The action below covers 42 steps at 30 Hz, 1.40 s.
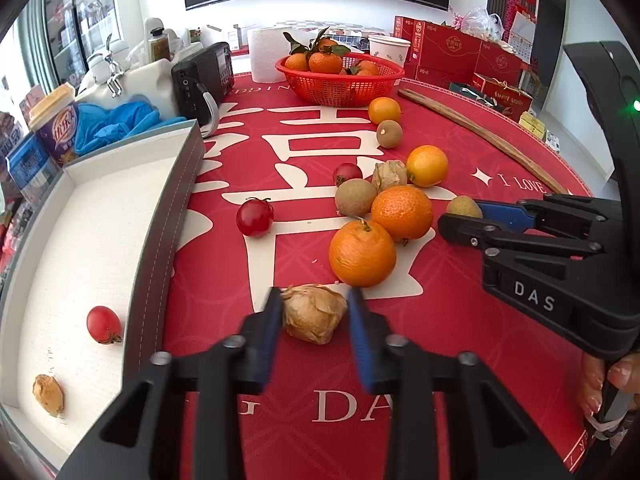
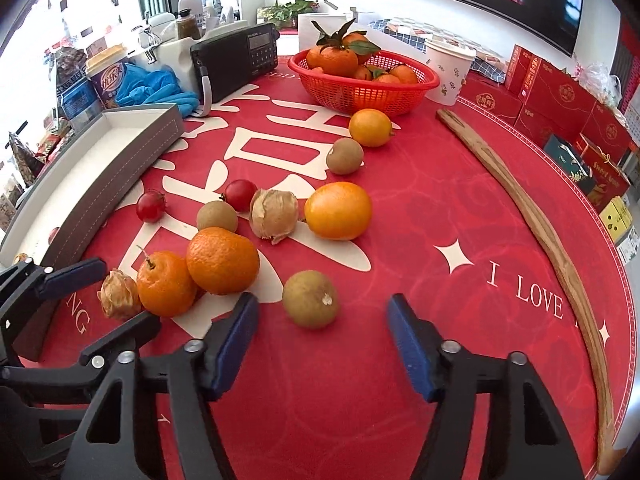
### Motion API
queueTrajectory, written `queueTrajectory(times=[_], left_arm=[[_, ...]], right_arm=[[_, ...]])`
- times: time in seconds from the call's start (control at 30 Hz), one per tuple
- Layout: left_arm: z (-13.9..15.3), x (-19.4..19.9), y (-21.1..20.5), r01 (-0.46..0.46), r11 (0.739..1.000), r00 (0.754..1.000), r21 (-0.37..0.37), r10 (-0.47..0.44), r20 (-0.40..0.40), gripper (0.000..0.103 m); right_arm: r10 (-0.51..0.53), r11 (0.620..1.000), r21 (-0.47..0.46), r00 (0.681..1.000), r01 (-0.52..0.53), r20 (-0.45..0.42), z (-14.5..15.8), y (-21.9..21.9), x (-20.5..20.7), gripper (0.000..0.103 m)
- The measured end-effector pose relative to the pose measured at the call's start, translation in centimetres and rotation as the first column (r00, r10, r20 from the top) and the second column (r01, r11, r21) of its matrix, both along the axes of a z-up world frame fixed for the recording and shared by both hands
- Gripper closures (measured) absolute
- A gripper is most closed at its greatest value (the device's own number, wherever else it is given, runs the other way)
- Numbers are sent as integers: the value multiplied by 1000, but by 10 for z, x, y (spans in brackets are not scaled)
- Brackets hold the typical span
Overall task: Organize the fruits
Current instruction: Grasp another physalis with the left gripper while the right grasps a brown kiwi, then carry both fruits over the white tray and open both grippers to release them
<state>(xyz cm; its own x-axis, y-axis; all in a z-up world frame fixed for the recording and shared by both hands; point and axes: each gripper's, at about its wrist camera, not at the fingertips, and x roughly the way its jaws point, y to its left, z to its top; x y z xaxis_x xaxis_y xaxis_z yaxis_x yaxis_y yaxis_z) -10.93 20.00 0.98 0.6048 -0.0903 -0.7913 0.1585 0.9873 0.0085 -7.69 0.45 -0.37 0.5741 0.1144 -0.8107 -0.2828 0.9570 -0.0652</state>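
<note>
Left claw [image 1: 312,316]: my blue pads stand apart on either side of a husked berry [image 1: 314,313] on the red cloth [image 1: 224,280]; the left pad touches or nearly touches the husk, the right one shows a gap. Nothing is clamped.

Right claw [image 2: 322,344]: my jaws are wide open and hold nothing; a brown longan [image 2: 310,299] lies on the cloth just ahead of the gap.

White tray [image 1: 100,220], left of the cloth: one cherry tomato [image 1: 103,325] and one husked berry [image 1: 48,395], well apart.

Loose on the cloth: two mandarins [image 1: 362,253] [image 1: 402,212] touching; two yellow-orange citrus [image 1: 427,165] [image 1: 384,110]; two further longans [image 1: 355,197] [image 1: 389,133]; two cherry tomatoes [image 1: 255,217] [image 1: 347,174]; one more husked berry [image 1: 389,176].

Red basket [image 1: 340,88], far end: leafy mandarins.

Wooden stick [image 2: 532,216], right edge of the cloth.
</note>
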Motion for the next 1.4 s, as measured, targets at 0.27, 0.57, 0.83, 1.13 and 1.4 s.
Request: queueTrajectory(times=[0.27, 0.57, 0.83, 1.13, 1.4], left_arm=[[19, -15, 7, -25, 999, 999, -27, 26, 41, 74], [45, -28, 27, -75, 997, 990, -28, 77, 120, 74], [48, -32, 65, -169, 985, 976, -18, 170, 136, 74], [38, -34, 110, -259, 966, 959, -8, 258, 115, 74], [18, -34, 146, -320, 947, 944, -34, 322, 70, 74]], right_arm=[[-63, 993, 103, 998, 61, 8, 9, -25, -9, 76], [-68, 975, 211, 998, 64, 13, 19, -35, -17, 76], [-30, 969, 247, 999, 19, 42, 26, -27, -26, 76], [47, 960, 272, 997, -64, 67, 43, 12, -33, 76], [180, 944, 273, 983, -184, 38, 45, 91, -24, 76]])
